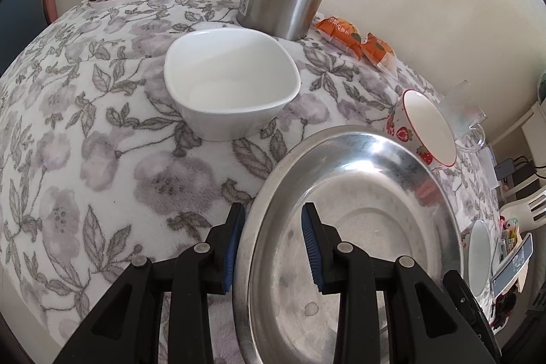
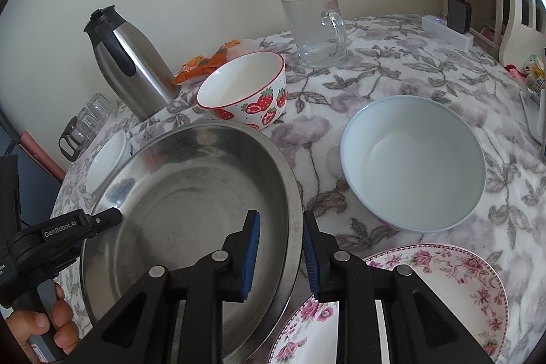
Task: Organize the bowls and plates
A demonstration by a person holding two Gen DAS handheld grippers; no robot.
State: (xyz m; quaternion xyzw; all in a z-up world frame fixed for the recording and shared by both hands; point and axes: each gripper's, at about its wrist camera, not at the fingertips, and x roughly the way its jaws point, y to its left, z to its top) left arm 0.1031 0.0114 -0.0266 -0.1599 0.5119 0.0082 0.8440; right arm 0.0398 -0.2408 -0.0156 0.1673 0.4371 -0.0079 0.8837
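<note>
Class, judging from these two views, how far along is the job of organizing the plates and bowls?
Done: nothing is stacked yet. In hand: the left gripper and right gripper each straddle the steel plate's rim; whether they pinch it is unclear. Left: the square white bowl, strawberry bowl, pale blue bowl and floral plate sit apart on the tablecloth.
</note>
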